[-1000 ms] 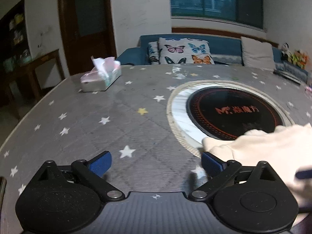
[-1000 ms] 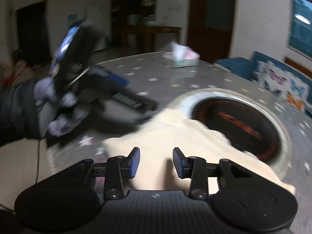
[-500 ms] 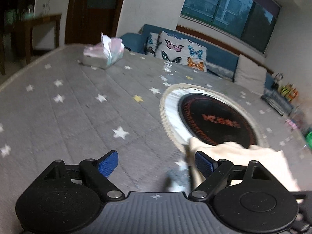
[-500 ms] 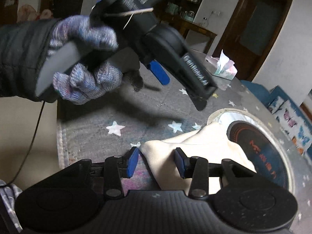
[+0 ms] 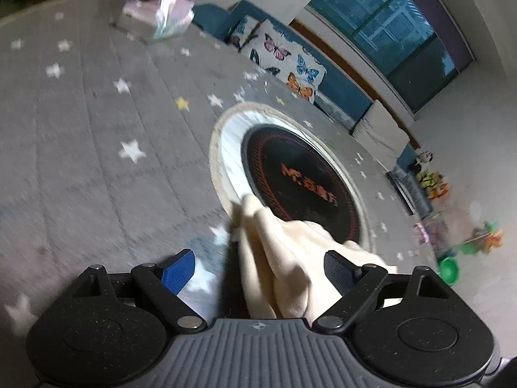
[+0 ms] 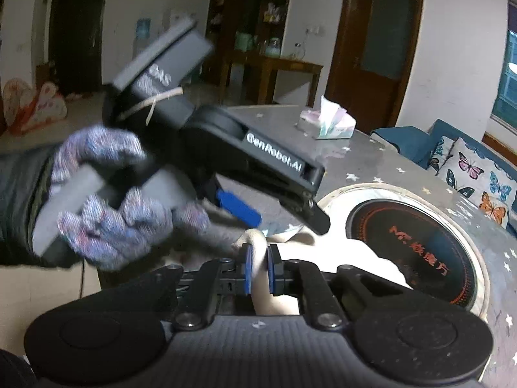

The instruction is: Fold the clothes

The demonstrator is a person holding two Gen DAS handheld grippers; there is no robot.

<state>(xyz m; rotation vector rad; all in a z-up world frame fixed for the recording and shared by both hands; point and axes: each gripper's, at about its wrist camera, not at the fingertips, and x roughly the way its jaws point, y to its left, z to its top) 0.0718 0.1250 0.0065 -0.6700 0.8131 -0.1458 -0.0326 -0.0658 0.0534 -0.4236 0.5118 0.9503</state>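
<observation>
A cream garment [image 5: 284, 245] lies bunched on the grey star-patterned table cover [image 5: 97, 161], partly over the round black hob [image 5: 300, 177]. In the left wrist view my left gripper [image 5: 258, 268] stands open and wide, tilted. A ridge of the cloth runs between its fingers without touching the pads. In the right wrist view my right gripper [image 6: 260, 268] is closing, its blue pads pinching a fold of the cream garment [image 6: 371, 268]. The left gripper [image 6: 281, 216] hovers just above and behind that fold, held by a gloved hand [image 6: 106, 194].
A tissue box [image 5: 158, 19] stands at the table's far side. The hob [image 6: 410, 252] sits in a pale ring in the table's middle. A blue sofa with a butterfly cushion [image 5: 284, 61] lies beyond the table. Small green items [image 5: 449, 270] sit at the right edge.
My right gripper has shut on the cloth's near edge and lifted it slightly. My left gripper has rolled to a tilt, and the cloth ridge now lies between its open fingers.
</observation>
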